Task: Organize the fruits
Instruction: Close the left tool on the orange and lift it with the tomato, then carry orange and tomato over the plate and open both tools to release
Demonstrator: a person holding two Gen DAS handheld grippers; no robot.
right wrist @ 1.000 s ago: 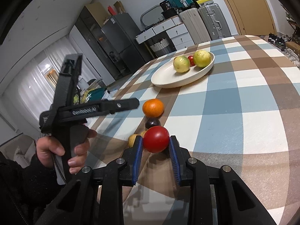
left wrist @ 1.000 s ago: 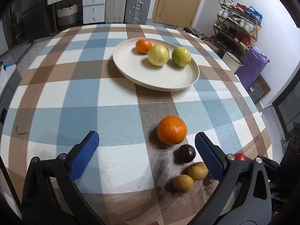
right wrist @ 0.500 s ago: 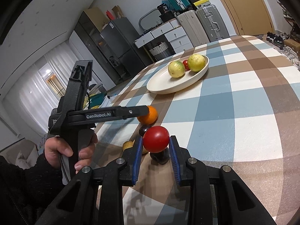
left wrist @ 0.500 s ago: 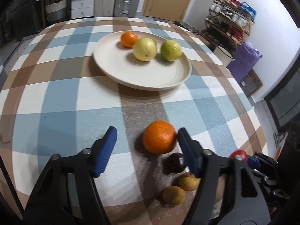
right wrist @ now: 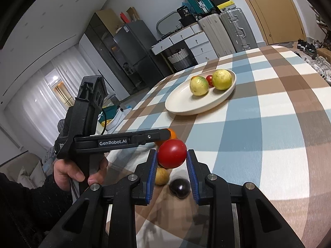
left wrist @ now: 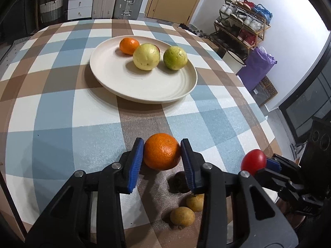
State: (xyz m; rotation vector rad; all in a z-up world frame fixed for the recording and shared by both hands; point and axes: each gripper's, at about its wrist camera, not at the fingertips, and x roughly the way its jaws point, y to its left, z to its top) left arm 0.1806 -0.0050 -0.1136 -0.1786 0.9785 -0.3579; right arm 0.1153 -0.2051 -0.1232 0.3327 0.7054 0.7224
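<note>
A blue, brown and white checked tablecloth [left wrist: 62, 113] carries a cream plate [left wrist: 144, 86] with a small orange fruit [left wrist: 128, 45], a yellow one [left wrist: 146, 56] and a yellow-green one [left wrist: 175, 57], while blue-padded black grippers frame a bright orange [left wrist: 162, 154] and a red tomato [right wrist: 172, 154].

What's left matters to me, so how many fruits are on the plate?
4 on the plate: a mandarin at the back, a yellow fruit, a green fruit right of it, and a red one mostly hidden behind them.
</note>
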